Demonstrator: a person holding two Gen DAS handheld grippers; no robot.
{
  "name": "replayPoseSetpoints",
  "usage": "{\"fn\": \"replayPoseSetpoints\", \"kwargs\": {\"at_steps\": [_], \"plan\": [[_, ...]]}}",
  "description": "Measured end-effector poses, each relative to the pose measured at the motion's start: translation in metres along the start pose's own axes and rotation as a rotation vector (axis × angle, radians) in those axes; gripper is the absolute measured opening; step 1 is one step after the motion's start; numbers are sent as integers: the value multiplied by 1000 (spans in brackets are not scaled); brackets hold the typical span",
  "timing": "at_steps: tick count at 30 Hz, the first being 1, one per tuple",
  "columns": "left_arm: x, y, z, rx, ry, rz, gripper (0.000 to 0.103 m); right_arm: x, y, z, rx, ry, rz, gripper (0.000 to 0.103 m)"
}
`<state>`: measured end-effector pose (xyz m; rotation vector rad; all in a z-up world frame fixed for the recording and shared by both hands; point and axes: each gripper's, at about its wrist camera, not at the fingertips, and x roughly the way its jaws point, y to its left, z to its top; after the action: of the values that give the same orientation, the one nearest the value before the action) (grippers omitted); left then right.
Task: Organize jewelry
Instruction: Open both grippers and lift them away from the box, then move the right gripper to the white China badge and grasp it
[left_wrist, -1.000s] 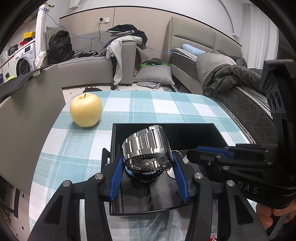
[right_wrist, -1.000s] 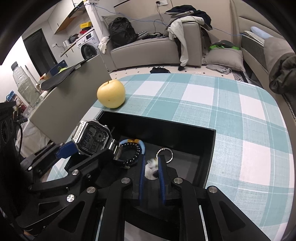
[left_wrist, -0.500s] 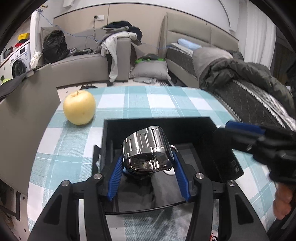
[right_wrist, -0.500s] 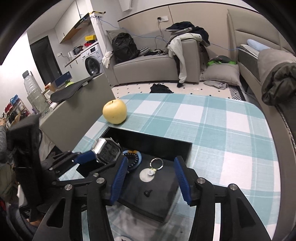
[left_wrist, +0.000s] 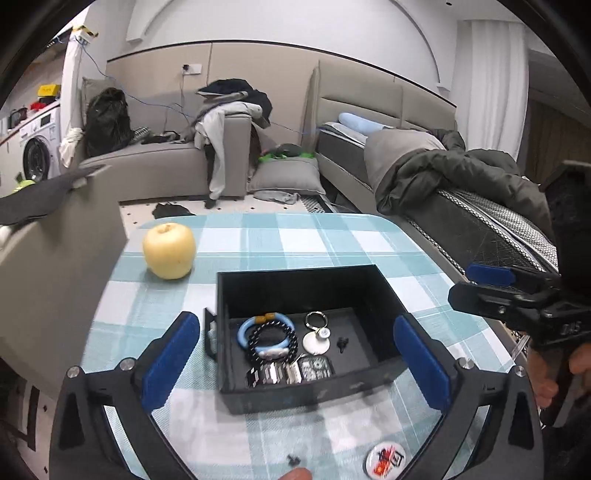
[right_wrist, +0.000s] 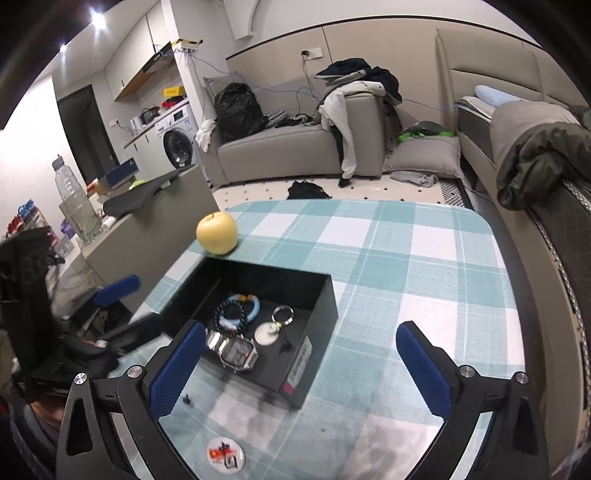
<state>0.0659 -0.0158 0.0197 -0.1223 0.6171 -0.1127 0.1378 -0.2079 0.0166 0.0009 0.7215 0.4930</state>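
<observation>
A black open box (left_wrist: 295, 271) sits on the checked tablecloth. Inside lie a steel watch (left_wrist: 291, 371) at the front, a blue bracelet with a black bead bracelet (left_wrist: 271, 338), a key ring with a white disc (left_wrist: 316, 339) and a small black stud (left_wrist: 342, 343). My left gripper (left_wrist: 295, 363) hovers above the box's near side, jaws opening wide, nothing held between them. In the right wrist view the same box (right_wrist: 325, 295) and watch (right_wrist: 236, 352) lie ahead of my right gripper (right_wrist: 299, 369), whose jaws are also opening and hold nothing.
A yellow apple (left_wrist: 169, 250) stands left of the box. A round badge (left_wrist: 384, 456) and a tiny black piece (left_wrist: 293, 459) lie on the cloth near the front edge. The right gripper (left_wrist: 465, 284) reaches in from the right. Sofa and bed lie beyond the table.
The left gripper let go of the steel watch, which now lies in the box. The right gripper went from shut at the key ring's disc to wide open. Both pulled back and up.
</observation>
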Motion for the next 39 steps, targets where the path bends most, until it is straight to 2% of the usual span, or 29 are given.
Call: {"fn": "replayPoseSetpoints", "kwargs": {"at_steps": [4, 6, 10, 17, 23, 29, 35, 39], "plan": [[-8, 5, -11, -15, 45, 40, 102, -3, 4, -12, -42, 29, -7, 103], [-9, 6, -18, -8, 77, 79, 102, -3, 8, -20, -70, 63, 3, 103], [-6, 8, -29, 7, 127, 111, 102, 4, 24, -47, -157, 147, 24, 103], [-8, 5, -49, 52, 176, 96, 102, 19, 47, -88, -292, 241, 30, 103], [2, 7, -61, 51, 264, 67, 102, 31, 55, -98, -323, 308, 56, 103], [16, 4, -72, 58, 324, 65, 102, 42, 65, -103, -364, 341, 40, 103], [21, 10, -73, 26, 344, 86, 102, 50, 76, -112, -429, 362, 14, 103], [22, 14, -74, 18, 353, 101, 102, 53, 71, -111, -417, 368, -14, 103]]}}
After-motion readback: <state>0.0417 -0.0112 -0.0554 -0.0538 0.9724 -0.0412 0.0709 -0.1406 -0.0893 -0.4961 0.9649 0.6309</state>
